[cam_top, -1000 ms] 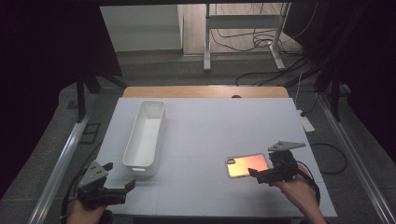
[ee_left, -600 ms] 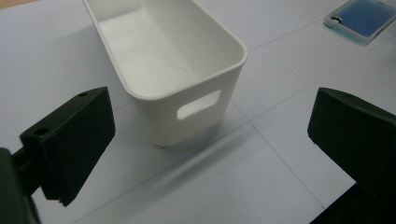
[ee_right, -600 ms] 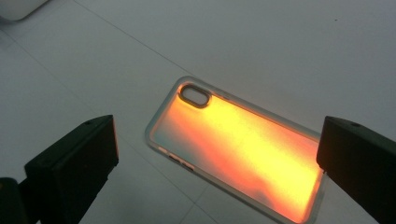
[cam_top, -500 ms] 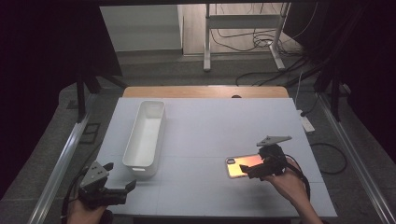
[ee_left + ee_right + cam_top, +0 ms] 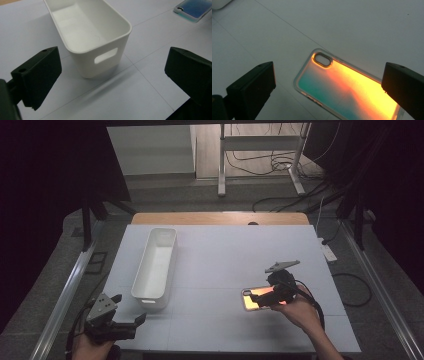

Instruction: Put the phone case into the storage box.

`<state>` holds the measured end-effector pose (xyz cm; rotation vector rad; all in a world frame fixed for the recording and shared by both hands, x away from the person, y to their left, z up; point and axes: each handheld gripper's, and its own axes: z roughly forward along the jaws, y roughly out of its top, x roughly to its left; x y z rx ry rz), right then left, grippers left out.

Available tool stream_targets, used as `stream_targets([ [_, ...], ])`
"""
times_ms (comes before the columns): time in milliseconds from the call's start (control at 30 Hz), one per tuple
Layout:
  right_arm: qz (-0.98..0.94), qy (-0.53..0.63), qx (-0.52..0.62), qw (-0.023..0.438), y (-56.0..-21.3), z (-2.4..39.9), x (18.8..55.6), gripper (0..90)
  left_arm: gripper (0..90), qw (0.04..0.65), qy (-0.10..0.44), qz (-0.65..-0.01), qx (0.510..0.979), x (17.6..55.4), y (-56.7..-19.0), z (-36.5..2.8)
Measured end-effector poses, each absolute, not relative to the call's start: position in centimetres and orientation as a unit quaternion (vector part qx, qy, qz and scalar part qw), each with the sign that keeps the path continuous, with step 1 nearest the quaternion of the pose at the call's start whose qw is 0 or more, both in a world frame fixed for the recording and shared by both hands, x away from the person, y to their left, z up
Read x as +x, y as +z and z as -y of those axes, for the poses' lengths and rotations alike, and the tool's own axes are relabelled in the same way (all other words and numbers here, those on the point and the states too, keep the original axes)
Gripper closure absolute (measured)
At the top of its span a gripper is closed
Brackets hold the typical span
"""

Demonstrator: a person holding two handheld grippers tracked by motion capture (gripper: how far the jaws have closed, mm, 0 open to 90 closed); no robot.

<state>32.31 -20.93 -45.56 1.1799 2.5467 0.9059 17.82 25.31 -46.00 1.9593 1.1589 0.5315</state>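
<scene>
A phone case [image 5: 249,303] with an orange-to-teal back lies flat on the white table [image 5: 225,250], right of centre. My right gripper [image 5: 267,296] hovers over it, open. In the right gripper view the phone case [image 5: 352,92] lies between and below the spread jaws, camera cutout toward the top, with neither jaw touching it. A long white bin [image 5: 155,265] stands empty at the left. My left gripper [image 5: 129,309] is held open near the table's front left corner. In the left gripper view the bin [image 5: 87,32] sits just ahead, handle slot facing me, and the phone case [image 5: 193,8] shows at the top right.
A wooden strip [image 5: 215,218] runs along the table's far edge. A white power strip [image 5: 328,252] lies off the right side. Cables and a metal stand [image 5: 260,160] are on the floor beyond. Metal rails [image 5: 70,290] flank the table.
My right gripper has moved left, from beside the phone case to over it. The left gripper, the bin and the case have stayed where they were.
</scene>
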Motion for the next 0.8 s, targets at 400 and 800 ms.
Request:
stream_targets([
  [400, -0.868, 0.292, 0.391, 0.088, -45.4, 21.1, 33.0, 50.2, 2.1, 0.390, 0.211, -0.456, 0.772, 17.8, -46.0, -25.2],
  [800, -0.883, 0.293, 0.358, 0.081, -45.3, 20.6, 33.8, 89.3, 2.1, 0.389, 0.212, -0.456, 0.772, 17.8, -46.0, -25.2],
])
